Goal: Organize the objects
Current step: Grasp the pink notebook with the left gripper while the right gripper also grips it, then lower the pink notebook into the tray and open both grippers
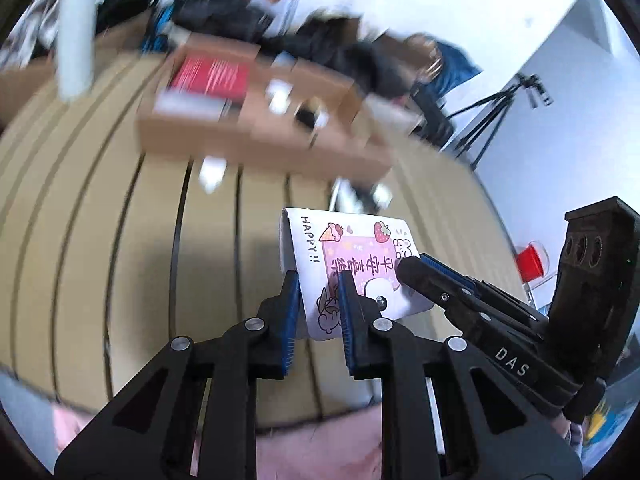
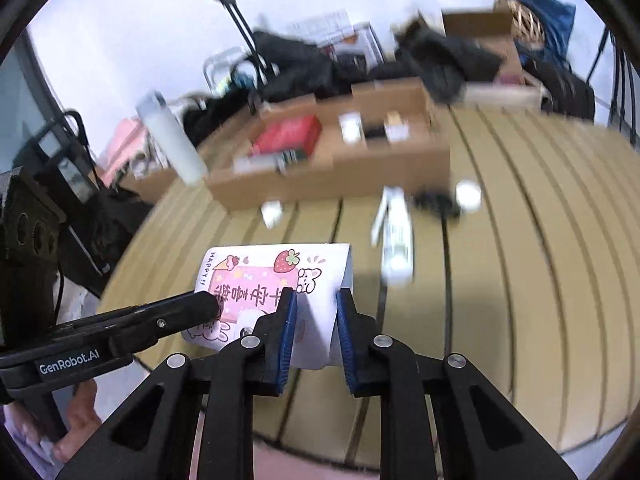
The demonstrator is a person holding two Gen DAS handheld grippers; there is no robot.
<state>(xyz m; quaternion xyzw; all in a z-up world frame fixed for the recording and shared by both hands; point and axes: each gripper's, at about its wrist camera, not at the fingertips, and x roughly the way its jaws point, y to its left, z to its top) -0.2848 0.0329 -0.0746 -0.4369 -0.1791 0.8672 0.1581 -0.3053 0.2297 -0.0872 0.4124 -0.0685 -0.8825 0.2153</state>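
I had one flat white packet (image 1: 352,268) clamped from both ends, lifted clear of the slatted tan table (image 1: 120,240). My left gripper (image 1: 320,300) pinched its near left edge between the blue ribbed pads, jaws drawn in tight on the thin packet. My right gripper (image 2: 316,320) gripped the packet's (image 2: 280,280) right end the same way, its jaws a little wider on the folded side.

The left view put the packet low and right of centre, with my right gripper's black fingers reaching in from the lower right edge. Only that view showed a black tripod (image 1: 492,120) at the upper right and a red cup (image 1: 530,262) at the right edge. The right view put the packet low and left of centre, with the left gripper coming in from the left, and my hand (image 2: 76,416) under it at the lower left. Only there could I see a cart handle (image 2: 236,20) against the white wall at the top.

The packet was smooth and glossy, printed with a pink panel, a strawberry, a rabbit and the word "HAPPY!!". Both views showed one long cardboard tray (image 2: 328,168), split into compartments, across the upper middle, with a red box (image 2: 292,134) in its left part and several small items beside it, too blurred to count. A white cylinder (image 2: 172,140) stood tilted at the upper left. A few small white things lay blurred on the table before the tray.
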